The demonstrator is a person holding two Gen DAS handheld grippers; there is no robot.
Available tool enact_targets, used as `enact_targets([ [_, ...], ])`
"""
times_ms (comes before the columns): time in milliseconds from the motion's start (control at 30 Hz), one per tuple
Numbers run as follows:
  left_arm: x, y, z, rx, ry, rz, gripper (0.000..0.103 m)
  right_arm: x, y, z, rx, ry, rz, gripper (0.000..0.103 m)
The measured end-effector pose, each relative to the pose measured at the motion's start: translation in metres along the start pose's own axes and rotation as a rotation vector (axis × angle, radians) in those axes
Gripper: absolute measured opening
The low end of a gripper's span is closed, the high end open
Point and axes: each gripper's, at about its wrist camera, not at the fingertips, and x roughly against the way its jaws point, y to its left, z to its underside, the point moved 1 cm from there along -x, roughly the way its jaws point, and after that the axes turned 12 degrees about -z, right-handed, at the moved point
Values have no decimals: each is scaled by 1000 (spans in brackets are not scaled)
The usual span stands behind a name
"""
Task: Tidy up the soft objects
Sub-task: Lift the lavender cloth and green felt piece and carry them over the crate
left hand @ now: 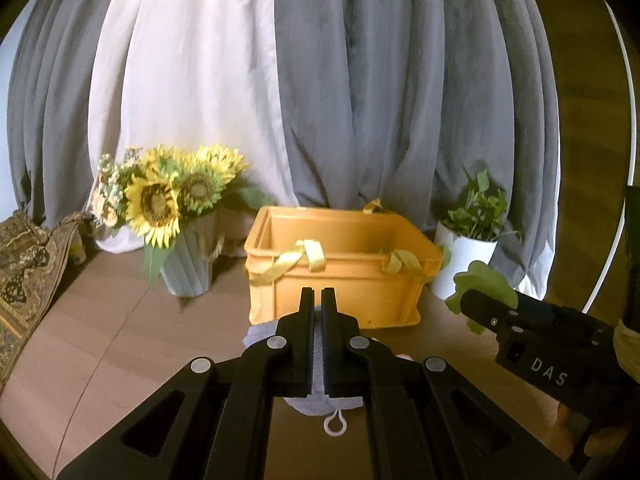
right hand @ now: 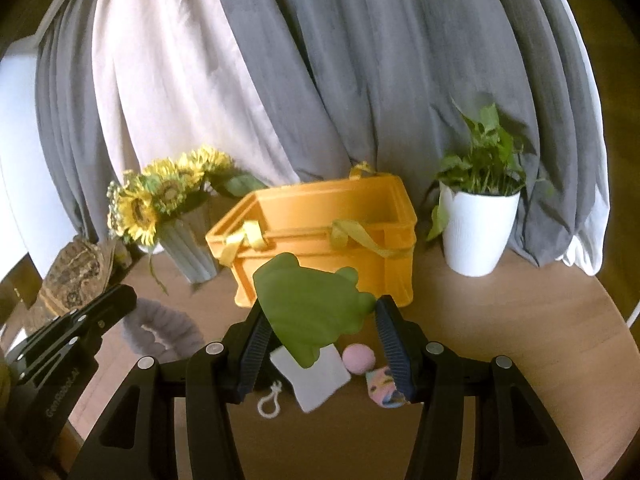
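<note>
Left gripper (left hand: 318,304) jaws pinched tight on the grey fuzzy toy (right hand: 160,326), which hangs below them. Right gripper (right hand: 320,320) jaws clamped across the green plush (right hand: 308,306). Both sit just short of the yellow crate (left hand: 336,268), probably to drop in. Pink ball (right hand: 359,358) lies on the bench (right hand: 500,320) under the right jaws.

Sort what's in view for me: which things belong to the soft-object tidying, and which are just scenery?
Job:
green plush in right gripper
lavender fluffy item in left gripper
orange crate
pink ball
patterned sock
white pad

Scenery:
sunflower vase
white potted plant
curtains
</note>
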Motion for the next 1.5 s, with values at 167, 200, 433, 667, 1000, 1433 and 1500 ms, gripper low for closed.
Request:
enact_targets([
  [167,-6,3,-13,-4,-29,18,5,-2,6,-10,7,-29,-2,54],
  [200,-7,3,-16,-5,-39,21,5,-3,7,-13,7,-36,0,54],
  [433,-16,6,-33,-19,-87,45,5,-7,12,-23,3,-79,5,54],
  [667,-29,8,-49,-31,-139,24,5,-20,16,-40,16,-115,-8,54],
  [1000,-50,4,-73,-32,-206,11,4,-39,13,-65,49,-137,-2,54],
  [1433,-86,-8,-106,-44,-265,19,4,-64,-2,-95,69,-176,6,54],
  [1500,-94,-10,-111,-44,-268,18,4,-69,-5,-99,68,-177,5,54],
])
